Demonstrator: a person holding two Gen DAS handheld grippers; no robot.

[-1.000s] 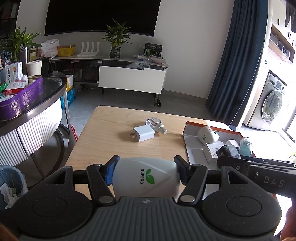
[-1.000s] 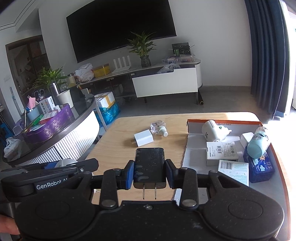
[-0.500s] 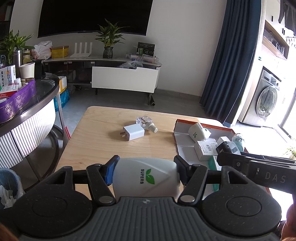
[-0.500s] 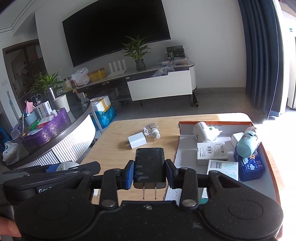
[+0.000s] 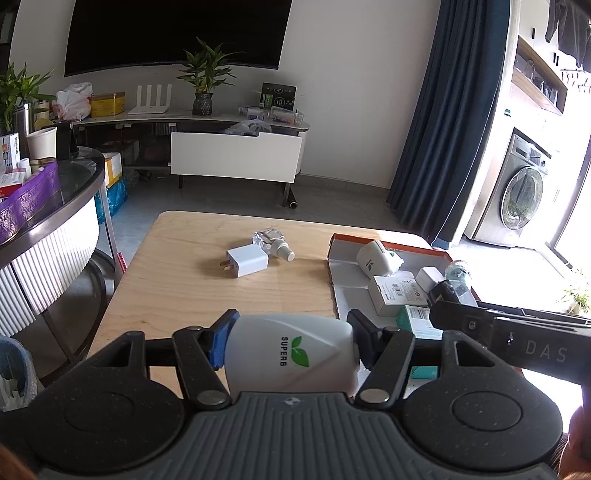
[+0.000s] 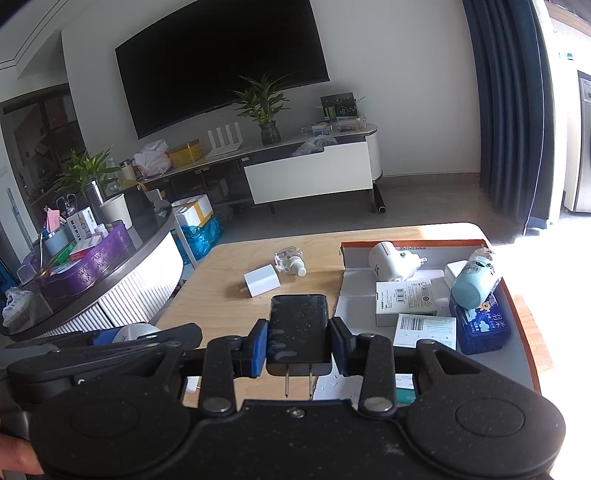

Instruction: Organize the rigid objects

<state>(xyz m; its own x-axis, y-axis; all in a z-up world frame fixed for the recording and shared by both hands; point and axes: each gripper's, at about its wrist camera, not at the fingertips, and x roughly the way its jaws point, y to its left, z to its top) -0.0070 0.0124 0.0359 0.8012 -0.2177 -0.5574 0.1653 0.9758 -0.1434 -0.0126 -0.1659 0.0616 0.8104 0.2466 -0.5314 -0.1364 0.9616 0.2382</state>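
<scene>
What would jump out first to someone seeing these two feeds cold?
Each gripper is full: the left gripper clamps a white SUPERB device, and the right gripper pinches a black charger with its prongs pointing back at the camera. Beyond them, the orange-rimmed tray is crowded with boxes, while a white charger lies loose on the wooden table.

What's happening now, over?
Left gripper shut on white SUPERB device. Right gripper shut on black charger. Box ahead, path open.

Dark television [image 5: 173,33] on white wall, navy curtain [image 5: 443,122] beside it.
</scene>
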